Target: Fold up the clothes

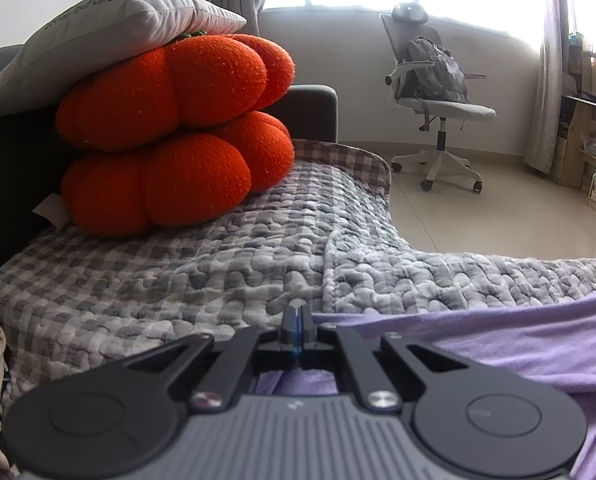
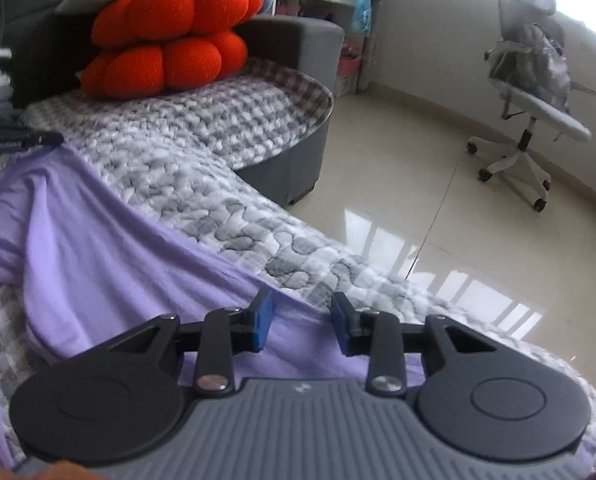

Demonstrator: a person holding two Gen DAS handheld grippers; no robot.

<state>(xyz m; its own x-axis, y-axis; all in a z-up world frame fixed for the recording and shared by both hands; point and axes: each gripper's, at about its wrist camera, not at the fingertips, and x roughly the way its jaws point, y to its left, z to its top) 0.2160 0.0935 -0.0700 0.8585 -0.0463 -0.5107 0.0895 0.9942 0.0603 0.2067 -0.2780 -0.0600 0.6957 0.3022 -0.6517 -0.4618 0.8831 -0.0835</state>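
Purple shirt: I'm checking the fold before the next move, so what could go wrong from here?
1. The right gripper has its jaws apart over the purple shirt, so that edge may slump and lose its line.
2. The left gripper is shut at the shirt's edge; a pull could skew it.
3. The edge lies near the blanket drop; it might slide floorward.

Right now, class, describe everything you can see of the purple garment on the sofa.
The purple garment is soft, thin lilac cloth, plain and unprinted, lying rumpled with long folds over the grey checked quilt. Its edge runs diagonally. The right gripper hovers over its hem, blue pads apart. The left gripper is shut at its other edge; whether it pinches cloth is unclear.
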